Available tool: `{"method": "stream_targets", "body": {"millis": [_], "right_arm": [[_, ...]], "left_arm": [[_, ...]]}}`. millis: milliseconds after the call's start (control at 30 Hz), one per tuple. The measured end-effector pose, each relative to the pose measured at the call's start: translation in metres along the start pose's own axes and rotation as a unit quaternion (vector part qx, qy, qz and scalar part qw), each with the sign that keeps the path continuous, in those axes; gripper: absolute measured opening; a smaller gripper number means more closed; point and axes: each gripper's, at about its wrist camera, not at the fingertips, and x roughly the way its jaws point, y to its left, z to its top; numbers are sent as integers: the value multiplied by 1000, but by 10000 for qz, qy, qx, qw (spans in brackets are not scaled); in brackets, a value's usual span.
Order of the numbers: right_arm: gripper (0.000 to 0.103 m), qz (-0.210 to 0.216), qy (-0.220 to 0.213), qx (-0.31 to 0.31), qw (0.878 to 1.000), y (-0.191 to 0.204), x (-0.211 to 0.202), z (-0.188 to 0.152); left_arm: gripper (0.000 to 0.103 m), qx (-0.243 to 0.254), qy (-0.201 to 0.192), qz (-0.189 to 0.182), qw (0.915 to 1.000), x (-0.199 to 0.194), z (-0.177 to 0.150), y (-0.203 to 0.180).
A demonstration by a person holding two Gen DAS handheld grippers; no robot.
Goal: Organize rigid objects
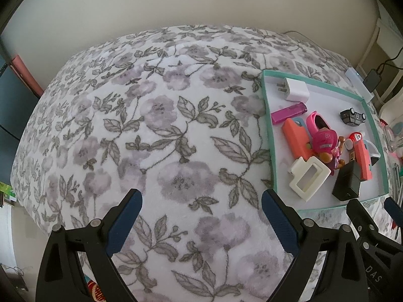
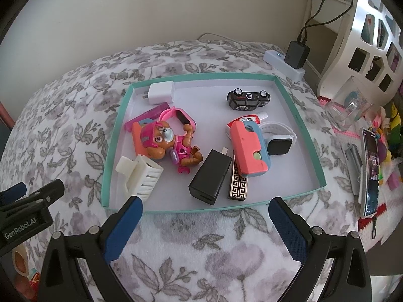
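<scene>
A teal-rimmed tray (image 2: 114,151) (image 1: 267,130) lies on the floral bedspread and holds several small items. Among them are a pink puppy figure (image 2: 166,141) (image 1: 326,146), a white hair clip (image 2: 141,176) (image 1: 308,178), a black charger (image 2: 210,177) (image 1: 348,182), a salmon toy gun (image 2: 250,148), a black toy car (image 2: 248,99) (image 1: 352,117), a white plug (image 2: 161,91) (image 1: 296,89) and a smartwatch (image 2: 278,142). My right gripper (image 2: 205,229) is open, just short of the tray's near rim. My left gripper (image 1: 201,222) is open over bare bedspread, left of the tray.
A white power strip (image 2: 283,64) with a black adapter sits behind the tray. To the right lie a phone (image 2: 370,173), a clear cup (image 2: 348,105) and toys beside a white shelf (image 2: 372,32). The floral bedspread (image 1: 151,130) stretches left of the tray.
</scene>
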Motion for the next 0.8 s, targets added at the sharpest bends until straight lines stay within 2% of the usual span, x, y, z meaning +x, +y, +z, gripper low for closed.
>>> {"method": "stream_targets", "body": {"millis": [800], "right_arm": [[102,-7,-7,-62,10000,1,0,1]], "left_arm": [[96,-209,154,18,9997,5,2,4]]}}
